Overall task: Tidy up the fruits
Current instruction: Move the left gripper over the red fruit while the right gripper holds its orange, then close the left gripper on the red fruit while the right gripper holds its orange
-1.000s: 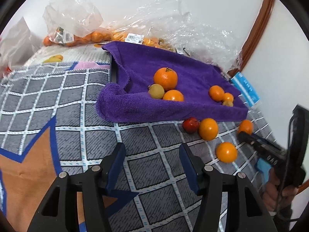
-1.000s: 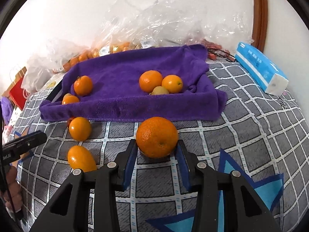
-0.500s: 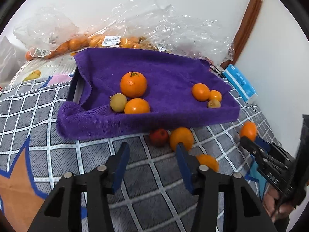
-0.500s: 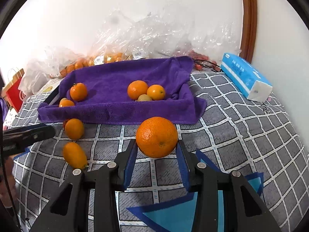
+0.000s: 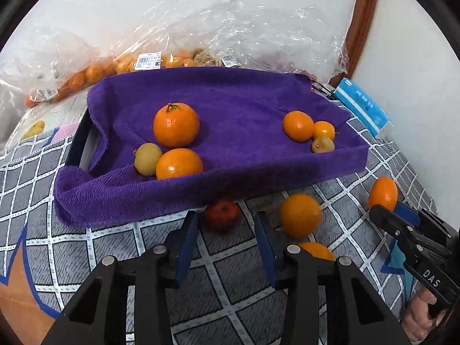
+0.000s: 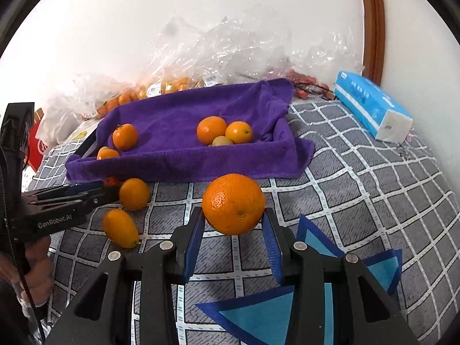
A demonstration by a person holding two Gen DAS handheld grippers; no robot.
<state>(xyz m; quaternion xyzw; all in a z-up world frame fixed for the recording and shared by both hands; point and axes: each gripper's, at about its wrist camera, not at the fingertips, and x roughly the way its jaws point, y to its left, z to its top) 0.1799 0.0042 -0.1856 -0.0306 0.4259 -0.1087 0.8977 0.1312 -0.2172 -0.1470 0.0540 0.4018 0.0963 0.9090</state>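
Your right gripper is pinching a large orange between its blue pads; the fruit is round, bright, with pitted peel and a small dark navel facing you, and it is held above the grey checked bed cover, in front of the purple towel.

Your left gripper has its jaws closing, and the small red fruit sits just ahead of the tips, right against the towel's front fold; the pads do not press on it. It is dark red, round and a little blurred. Beside it to the right lies a round orange, with another orange partly hidden behind the gripper's right finger.

On the towel, which is draped over a tray, one group holds a stemmed orange, a smaller orange and a yellow-green fruit, all touching. A second group of three small fruits sits towards the right end.
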